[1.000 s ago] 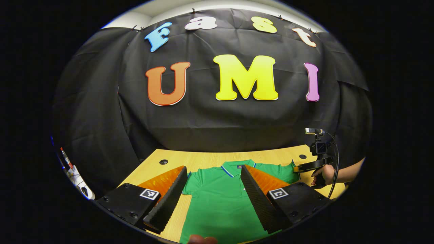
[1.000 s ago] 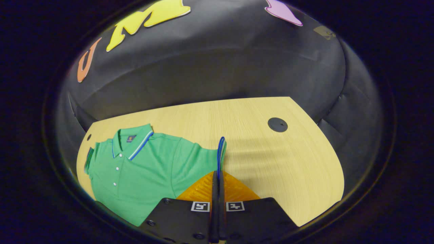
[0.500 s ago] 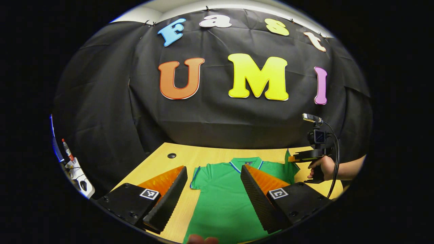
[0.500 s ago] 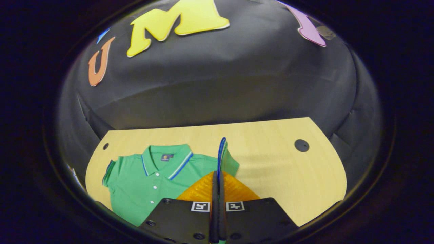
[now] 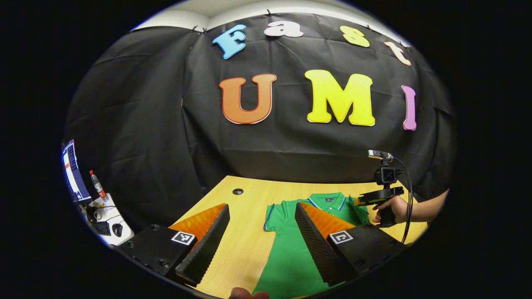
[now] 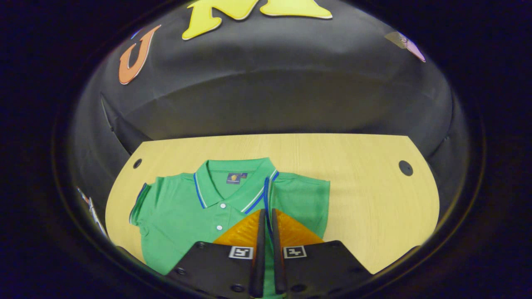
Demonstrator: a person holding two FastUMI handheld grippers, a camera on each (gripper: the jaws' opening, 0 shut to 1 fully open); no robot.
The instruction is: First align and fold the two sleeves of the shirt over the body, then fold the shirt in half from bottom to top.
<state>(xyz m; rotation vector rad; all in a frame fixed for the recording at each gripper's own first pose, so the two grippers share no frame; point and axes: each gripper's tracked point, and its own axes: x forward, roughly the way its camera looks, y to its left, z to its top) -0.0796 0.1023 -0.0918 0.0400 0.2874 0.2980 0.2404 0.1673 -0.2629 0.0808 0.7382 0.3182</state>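
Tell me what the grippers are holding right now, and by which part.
The right gripper pinches the green shirt by the blue-trimmed cuff edge of one sleeve, folded over the body. The left gripper is open, holding nothing.

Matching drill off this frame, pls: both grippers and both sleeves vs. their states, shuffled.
Things:
A. left gripper
B. right gripper
C. sleeve at the right gripper
D. other sleeve

States:
1. spread flat on the table, unfolded
2. wide open, nothing between the fingers
3. brought in over the shirt body, next to the collar
4. narrow gap, trimmed sleeve edge between the fingers

Pairs: A-2, B-4, C-3, D-1
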